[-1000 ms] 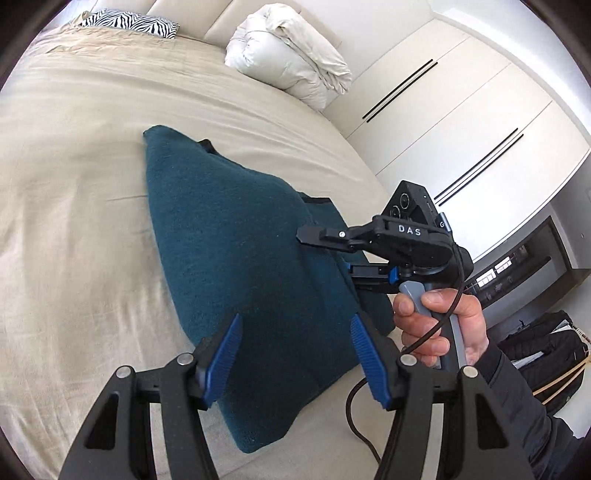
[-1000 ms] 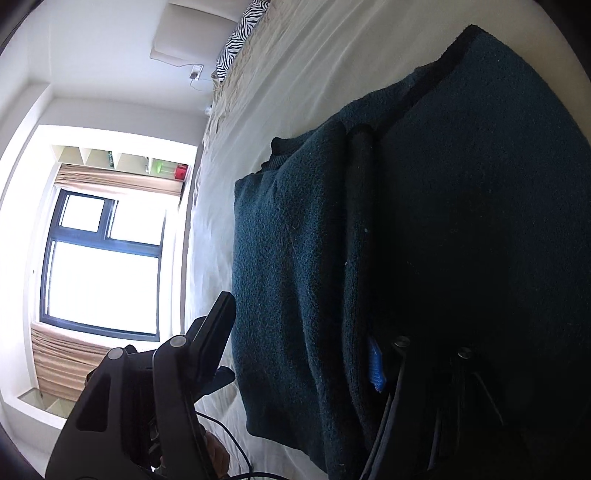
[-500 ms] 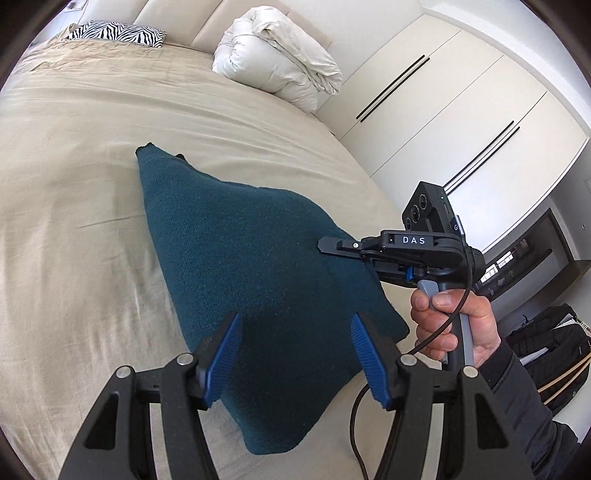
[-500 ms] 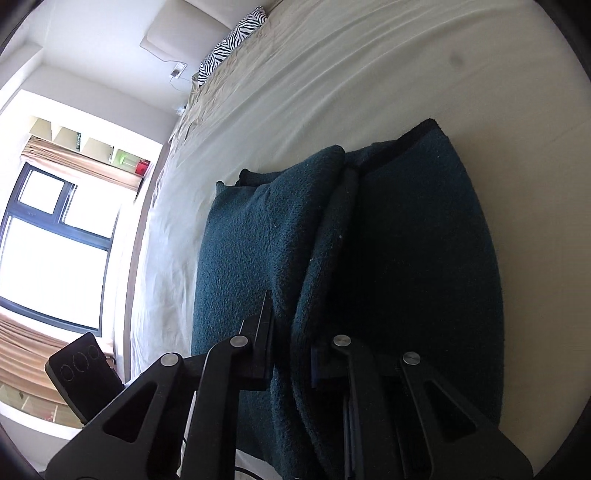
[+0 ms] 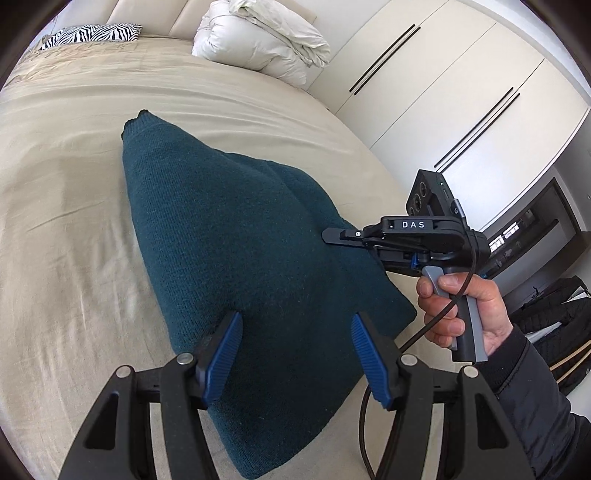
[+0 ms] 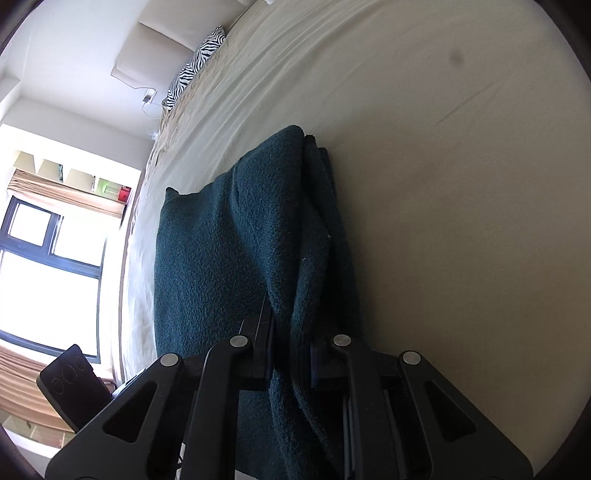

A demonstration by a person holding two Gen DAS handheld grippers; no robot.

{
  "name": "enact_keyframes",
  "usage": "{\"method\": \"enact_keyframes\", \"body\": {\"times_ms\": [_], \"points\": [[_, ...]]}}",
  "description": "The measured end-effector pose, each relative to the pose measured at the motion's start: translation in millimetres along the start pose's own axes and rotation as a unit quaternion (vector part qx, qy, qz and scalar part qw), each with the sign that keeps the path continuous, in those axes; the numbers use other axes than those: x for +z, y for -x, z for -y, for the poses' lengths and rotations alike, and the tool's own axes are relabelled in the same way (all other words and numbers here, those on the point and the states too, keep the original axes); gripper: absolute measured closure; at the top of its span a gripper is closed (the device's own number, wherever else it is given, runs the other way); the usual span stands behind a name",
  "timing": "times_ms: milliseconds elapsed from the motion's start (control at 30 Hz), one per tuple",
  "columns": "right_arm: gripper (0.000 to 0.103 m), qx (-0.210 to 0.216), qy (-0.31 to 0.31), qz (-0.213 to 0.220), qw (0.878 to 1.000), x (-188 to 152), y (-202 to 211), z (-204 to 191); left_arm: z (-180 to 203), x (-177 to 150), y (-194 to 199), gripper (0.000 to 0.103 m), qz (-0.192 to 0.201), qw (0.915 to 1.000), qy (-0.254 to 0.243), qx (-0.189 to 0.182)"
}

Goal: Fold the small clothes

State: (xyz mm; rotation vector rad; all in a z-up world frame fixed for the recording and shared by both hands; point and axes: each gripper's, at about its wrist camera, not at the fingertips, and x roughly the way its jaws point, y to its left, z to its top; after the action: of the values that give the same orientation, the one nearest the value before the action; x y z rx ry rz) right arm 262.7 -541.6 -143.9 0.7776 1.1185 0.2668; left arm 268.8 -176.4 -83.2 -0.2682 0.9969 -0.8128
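Presently on the bed: one dark teal knitted garment, partly folded, lying across the beige sheet toward the bed's near edge, its narrow end pointing up the bed toward the headboard end. In the right wrist view a thick bunched fold of the same garment rises from the sheet into the tool.

Right claw: clenched on the garment, several layers of the knit pinched between its jaws. In the left wrist view the right claw lies at the garment's right-hand edge, fingers drawn together, carried by a hand in a dark sleeve; a black cable hangs from its handle.

Left claw: released, blue pads standing well apart over the near end of the garment, nothing pressed between them.

Further items at the head of the bed: a white duvet, bundled at the far right corner; a zebra-print pillow at the far left corner.

Beyond the bed: white wardrobe doors with dark slot handles; a black bag on the floor beside the bed's near right corner, contents not discernible. A window with a tan blind shows in the right wrist view.
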Motion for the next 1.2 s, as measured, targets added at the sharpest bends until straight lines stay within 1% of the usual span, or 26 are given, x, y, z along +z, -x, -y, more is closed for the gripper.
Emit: {"method": "enact_keyframes", "body": {"times_ms": [67,133,233,267,300,333,367,400,533,600,667,700,767,833,900,967,1000,1067,1100,1133,1200], "points": [[0.088,0.000,-0.009,-0.006,1.000,-6,8,-1,1,-1,0,0.039,0.001,1.0000,0.000,0.001],[0.085,0.003,0.002,-0.007,1.000,-17,17,-7,0,-2,1,0.039,0.001,1.0000,0.002,0.000],[0.085,0.012,0.007,-0.007,1.000,-37,24,-7,0,-4,1,0.039,0.001,1.0000,0.004,0.000],[0.085,0.008,0.014,-0.006,1.000,-43,27,-7,0,-5,2,0.039,0.001,1.0000,0.004,0.000],[0.085,-0.005,0.024,-0.007,1.000,-49,28,-8,1,-6,1,0.039,0.001,1.0000,0.004,0.001],[0.088,-0.022,0.029,-0.006,0.999,-53,30,-6,3,-6,0,0.039,0.000,1.0000,0.004,0.002],[0.089,-0.029,0.029,-0.002,0.999,-55,33,-3,4,-6,-1,0.039,-0.001,1.0000,0.003,0.003],[0.090,-0.026,0.024,0.002,0.999,-52,30,-1,5,-4,-2,0.039,-0.003,1.0000,0.002,0.004],[0.091,-0.014,0.017,0.025,0.999,-59,48,4,10,-5,-4,0.039,-0.006,1.0000,-0.005,0.006],[0.091,-0.018,0.020,0.027,0.999,-61,50,7,11,-6,-10,0.039,-0.011,0.9999,-0.008,0.009],[0.092,-0.020,0.010,0.023,0.999,-63,44,20,10,-7,-15,0.039,-0.015,0.9998,-0.005,0.007],[0.092,-0.017,0.003,0.024,1.000,-65,42,28,10,-8,-18,0.039,-0.018,0.9998,-0.005,0.003],[0.092,0.011,-0.017,0.032,0.999,-72,40,40,8,-10,-20,0.039,-0.020,0.9998,-0.007,0.003],[0.092,0.021,-0.004,0.032,0.999,-75,39,42,8,-10,-19,0.039,-0.018,0.9998,-0.009,0.003],[0.089,0.028,-0.014,0.026,0.999,-75,41,44,6,-9,-15,0.039,-0.014,0.9999,-0.004,-0.002],[0.086,0.017,-0.017,0.034,0.999,-74,53,41,4,-8,-6,0.039,-0.004,1.0000,0.002,-0.006],[0.085,0.004,-0.013,0.047,0.999,-68,51,38,3,-7,0,0.039,0.006,1.0000,0.002,-0.007],[0.085,-0.025,0.003,0.082,0.996,-73,74,32,1,3,15,0.039,0.032,0.9995,-0.002,-0.004],[0.085,-0.019,0.008,0.097,0.995,-78,86,28,-2,10,19,0.039,0.040,0.9992,-0.003,-0.002],[0.085,0.005,0.013,0.105,0.994,-79,93,26,-6,19,21,0.039,0.041,0.9992,-0.001,0.000],[0.085,0.057,0.031,0.099,0.993,-79,100,12,-18,38,17,0.039,0.039,0.9992,0.008,-0.001]]}}
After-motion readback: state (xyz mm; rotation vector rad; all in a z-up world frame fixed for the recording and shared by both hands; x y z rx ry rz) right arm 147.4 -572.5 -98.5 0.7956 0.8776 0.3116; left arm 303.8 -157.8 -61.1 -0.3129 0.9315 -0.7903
